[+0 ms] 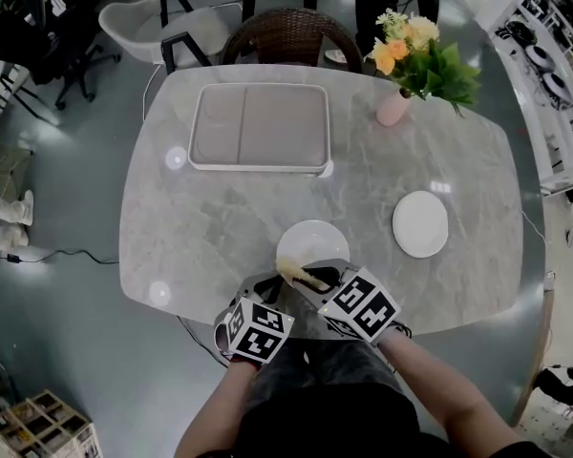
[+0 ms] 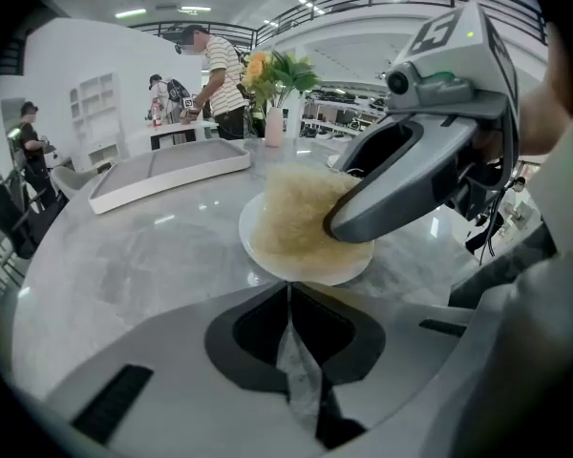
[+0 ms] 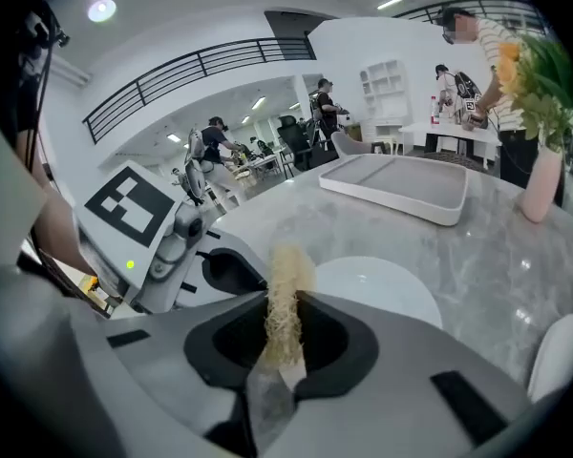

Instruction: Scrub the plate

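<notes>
Right jaws (image 3: 285, 301) closed on a fibrous scrubber (image 3: 288, 267), whose free end lies on the plate (image 1: 312, 241). The plate sits on the bench (image 1: 220, 227) at its near edge, just ahead of me. Left jaws (image 2: 288, 289) are together with nothing visible between them, tips at the plate's near rim; I cannot tell whether they touch it. Judged stage: scrubbing is under way or just starting. Pad and plate are in contact, but no foam or dirt shows how much is cleaned. Most of the surface probably remains to be scrubbed.
</notes>
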`<state>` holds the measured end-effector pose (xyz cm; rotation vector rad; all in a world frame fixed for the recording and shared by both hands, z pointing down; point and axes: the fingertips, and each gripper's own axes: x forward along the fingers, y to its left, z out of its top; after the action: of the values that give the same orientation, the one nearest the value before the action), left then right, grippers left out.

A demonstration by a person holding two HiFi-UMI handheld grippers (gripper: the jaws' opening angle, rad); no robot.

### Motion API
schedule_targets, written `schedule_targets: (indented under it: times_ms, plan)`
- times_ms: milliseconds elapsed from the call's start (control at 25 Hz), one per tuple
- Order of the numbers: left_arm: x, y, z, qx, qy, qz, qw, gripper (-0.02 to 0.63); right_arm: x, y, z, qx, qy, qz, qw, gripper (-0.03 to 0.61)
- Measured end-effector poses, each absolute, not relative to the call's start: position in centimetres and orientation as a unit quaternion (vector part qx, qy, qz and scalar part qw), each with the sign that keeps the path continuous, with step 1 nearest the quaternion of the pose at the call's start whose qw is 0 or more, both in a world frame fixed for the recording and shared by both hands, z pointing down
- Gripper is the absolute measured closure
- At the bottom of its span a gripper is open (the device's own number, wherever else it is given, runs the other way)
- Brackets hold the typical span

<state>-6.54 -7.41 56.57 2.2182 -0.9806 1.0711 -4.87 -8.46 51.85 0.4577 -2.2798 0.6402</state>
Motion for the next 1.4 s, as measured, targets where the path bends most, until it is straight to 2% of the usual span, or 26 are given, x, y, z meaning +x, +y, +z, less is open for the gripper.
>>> schedule_targets:
  times_ms: [360,680,1000,1400]
  plan:
    - [-6.4,-7.4,56.6,0.81,-0.357,0.393,0.248,0.59,-6.5,-14.7,52.0,0.192,-0.889,0.219,0.354,0.505]
    - [-6.4,-7.3,56.6,0.81,-0.355,0.392,0.251,0.591,-1.6,-18.3,51.8,0.251,-0.877,0.208,0.353,0.505]
    - [-6.6,-7.4,56.6,0.813,-0.356,0.38,0.26,0.591,2.2,-14.4,51.9,0.26,-0.871,0.249,0.333,0.505]
    - [-6.5,-7.4,56.6,0.814,-0.359,0.376,0.261,0.591,-3.9,-9.3,51.7,0.17,-0.899,0.243,0.323,0.505]
